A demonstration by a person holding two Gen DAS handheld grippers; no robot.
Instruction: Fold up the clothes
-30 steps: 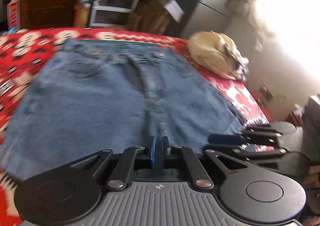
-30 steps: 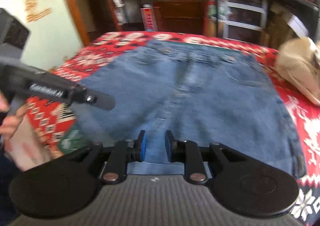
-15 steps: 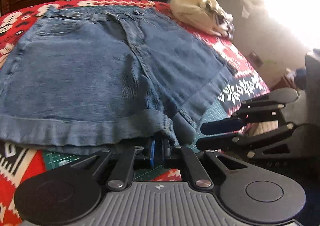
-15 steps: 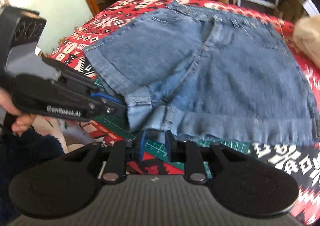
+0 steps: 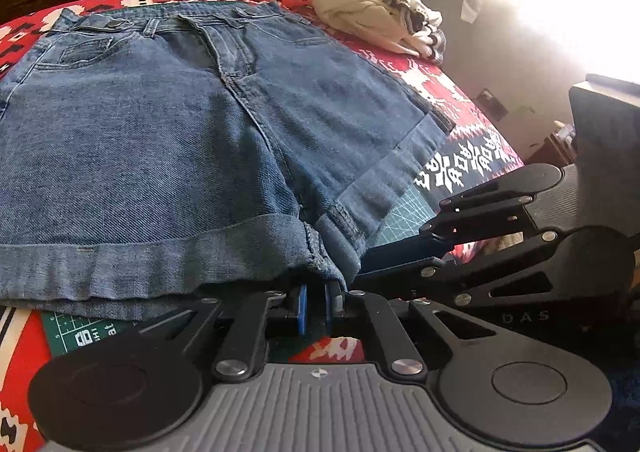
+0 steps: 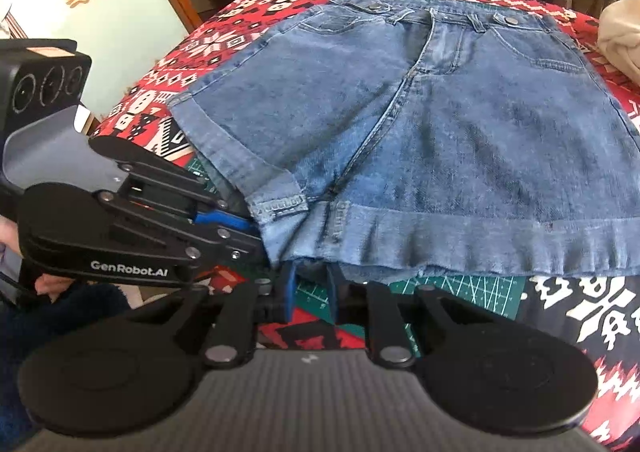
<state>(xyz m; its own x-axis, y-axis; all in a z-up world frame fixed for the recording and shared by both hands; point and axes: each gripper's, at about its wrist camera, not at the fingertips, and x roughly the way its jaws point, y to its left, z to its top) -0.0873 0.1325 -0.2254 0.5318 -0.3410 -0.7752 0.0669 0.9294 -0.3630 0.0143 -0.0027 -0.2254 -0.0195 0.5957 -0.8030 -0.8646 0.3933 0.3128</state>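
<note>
Two sets of blue-padded jaws sat at the near hem. Left gripper (image 5: 315, 308): pads drawn close, a narrow slit between them, the inner cuff corner drooping over the tips. Could not tell whether cloth was pinched or merely lying across them. Right gripper (image 6: 309, 292): jaws parted wider, green mat showing through the gap, nothing held; the raw hem edge lay just beyond its tips.

Both tools met near the crotch of the blue denim shorts (image 5: 160, 140), the left one at the rolled cuff (image 6: 276, 208) of the left leg, the right one just beside it at the other leg's hem. Shorts lay front up, spread flat, waistband at the far side, hem at the near edge of the bed. Beneath them, a green gridded cutting mat (image 5: 404, 212) over a red patterned blanket (image 5: 440, 92). A crumpled cream garment (image 5: 360, 0) sat well apart at the far right corner.

Judgement: fold not yet begun; this was the grasp at the hem. To do it well, each jaw should take the full thickness of cuff, front and back layers together, and not the mat or blanket underneath. Tools looked crowded at the middle; spreading the grips toward the outer leg edges would likely carry the hem up more evenly. Denim is stiff and heavy, so a shallow nip may slip.
</note>
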